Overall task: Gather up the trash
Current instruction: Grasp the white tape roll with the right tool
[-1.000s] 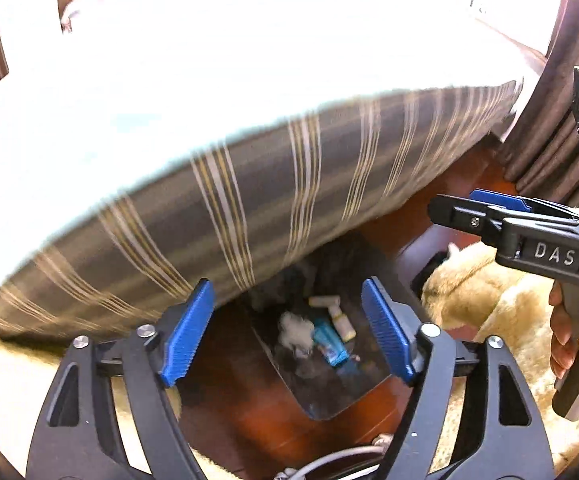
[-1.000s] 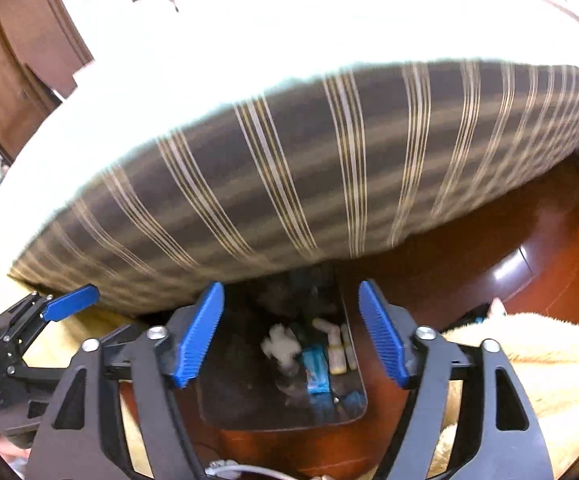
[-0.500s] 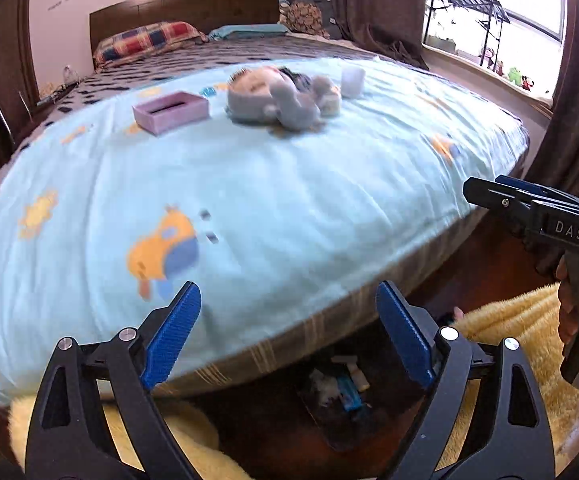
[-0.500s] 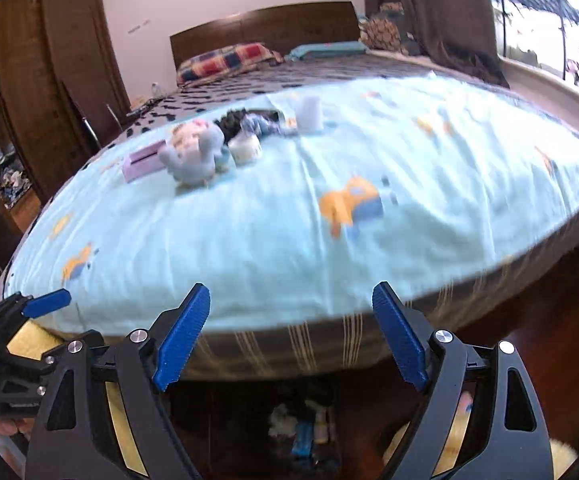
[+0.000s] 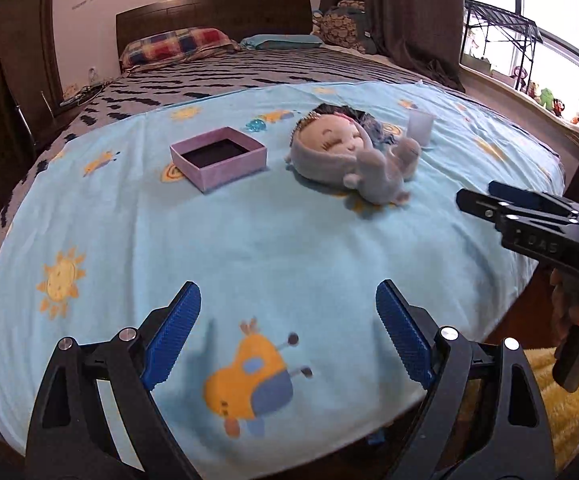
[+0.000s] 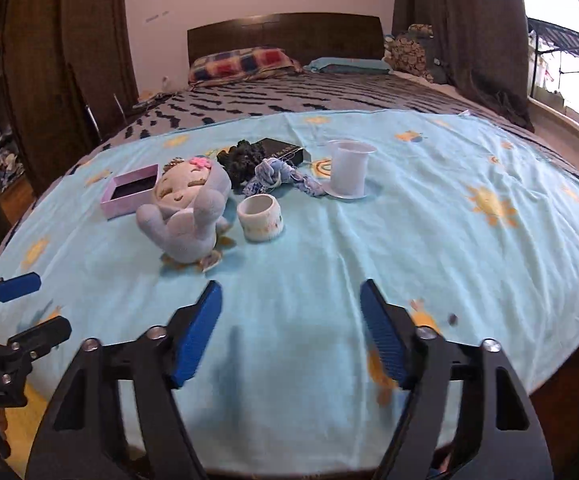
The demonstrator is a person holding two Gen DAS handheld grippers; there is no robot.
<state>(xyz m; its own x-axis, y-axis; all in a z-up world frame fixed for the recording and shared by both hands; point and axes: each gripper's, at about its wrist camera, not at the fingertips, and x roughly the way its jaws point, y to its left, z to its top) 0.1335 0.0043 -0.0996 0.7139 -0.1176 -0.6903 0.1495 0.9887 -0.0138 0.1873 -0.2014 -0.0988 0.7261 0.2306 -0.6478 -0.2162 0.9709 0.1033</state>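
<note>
Both units are raised above the near edge of the bed (image 6: 469, 280), facing the cluster of items on the light-blue sheet. The left hand-held gripper (image 5: 287, 336) stands wide with nothing between its pads. The right hand-held gripper (image 6: 291, 330) has just been closing; its jaws stand at a moderate gap, also empty.

Landmark: the plush doll (image 6: 187, 210). In the right wrist view, a white tape roll (image 6: 260, 217) sits just beside the doll, on the side toward the window. Beyond the roll lie a blue-and-white crumpled scrap (image 6: 279, 178), a dark clump (image 6: 241, 158) and a dark flat box (image 6: 283, 149). A white plastic cup (image 6: 347, 172) stands upright farther toward the window. An open pink box (image 6: 129, 190) lies on the doll's opposite side.

Recommended procedure, as a judgement:
1. Select one likely trash item, such as the crumpled scrap or the cup.
2. Approach from above, jaws straddling the item only.
3. Avoid pinching the sheet or catching the doll.
4. Close gently on the cup; it looks thin-walled and may buckle.
</note>
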